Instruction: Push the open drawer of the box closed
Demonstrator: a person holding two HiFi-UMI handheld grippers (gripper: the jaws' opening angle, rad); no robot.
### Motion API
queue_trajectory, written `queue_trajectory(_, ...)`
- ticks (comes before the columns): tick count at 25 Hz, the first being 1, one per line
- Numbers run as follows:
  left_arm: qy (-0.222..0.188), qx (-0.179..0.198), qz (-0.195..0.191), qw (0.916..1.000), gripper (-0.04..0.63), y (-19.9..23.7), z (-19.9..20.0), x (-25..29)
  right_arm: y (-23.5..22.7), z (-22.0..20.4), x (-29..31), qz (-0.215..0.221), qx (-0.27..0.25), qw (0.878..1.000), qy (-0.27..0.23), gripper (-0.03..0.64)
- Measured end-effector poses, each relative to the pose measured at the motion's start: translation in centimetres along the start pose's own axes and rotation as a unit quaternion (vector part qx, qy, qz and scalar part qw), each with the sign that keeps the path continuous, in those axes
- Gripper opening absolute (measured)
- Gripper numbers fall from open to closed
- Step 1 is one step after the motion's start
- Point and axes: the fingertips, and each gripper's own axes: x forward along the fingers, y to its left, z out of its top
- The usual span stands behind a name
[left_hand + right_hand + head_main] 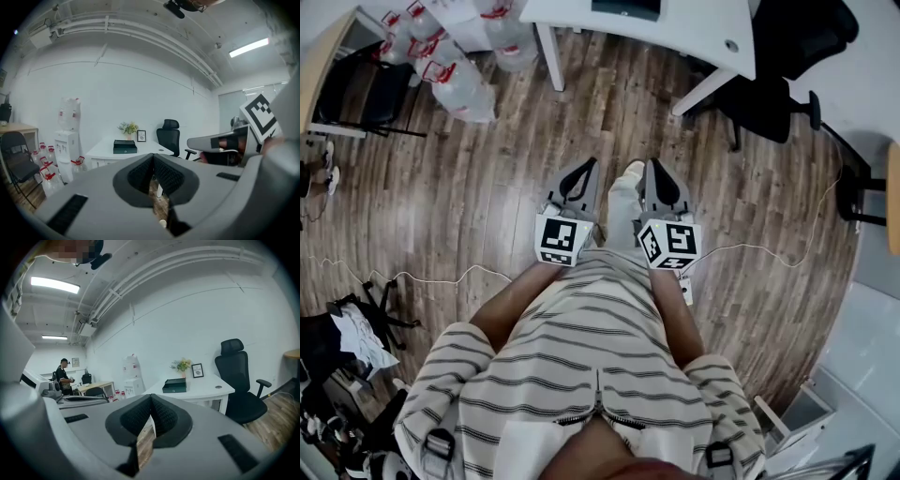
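Note:
The dark box (pixel 124 147) sits on a white desk (pixel 105 151) across the room, also in the right gripper view as the box (pixel 174 385) and at the head view's top edge as the box (pixel 625 7). It is too far off to tell how its drawer stands. Both grippers are held close to the person's body over the wooden floor, pointing toward the desk and well short of it. My left gripper (pixel 581 169) has its jaws together with nothing between them, tips meeting in its own view (pixel 153 157). My right gripper (pixel 659 169) is likewise shut and empty (pixel 151 397).
Large water bottles (pixel 459 80) stand on the floor at the left of the desk, beside a water dispenser (pixel 68 131). A black office chair (pixel 769 94) stands at the desk's right and a folding chair (pixel 366 89) at the far left. A person (pixel 62 373) stands far back.

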Motion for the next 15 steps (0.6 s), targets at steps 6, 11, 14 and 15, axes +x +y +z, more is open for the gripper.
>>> queue_trajectory(6, -0.002, 0.004, 0.006, 1.0000, 0.000, 1.6, 1.1, 3.5, -2.1, 1.0, 3.3, -0.002, 0.005, 1.000, -0.003, 0.009)
queue_trajectory(11, -0.002, 0.006, 0.010, 0.9999, 0.000, 3.0, 1.7, 7.6, -4.2, 1.5, 7.2, 0.005, 0.007, 1.000, -0.001, 0.009)
queue_trajectory(14, 0.001, 0.006, 0.014, 0.9999, 0.000, 4.4, 2.0, 11.1, -6.0, 2.2, 10.4, 0.010, 0.009, 1.000, 0.001, 0.009)
queue_trajectory(15, 0.002, 0.005, 0.016, 0.9999, 0.000, 4.9, 2.2, 12.5, -6.7, 2.5, 11.6, 0.013, 0.010, 1.000, 0.001, 0.009)
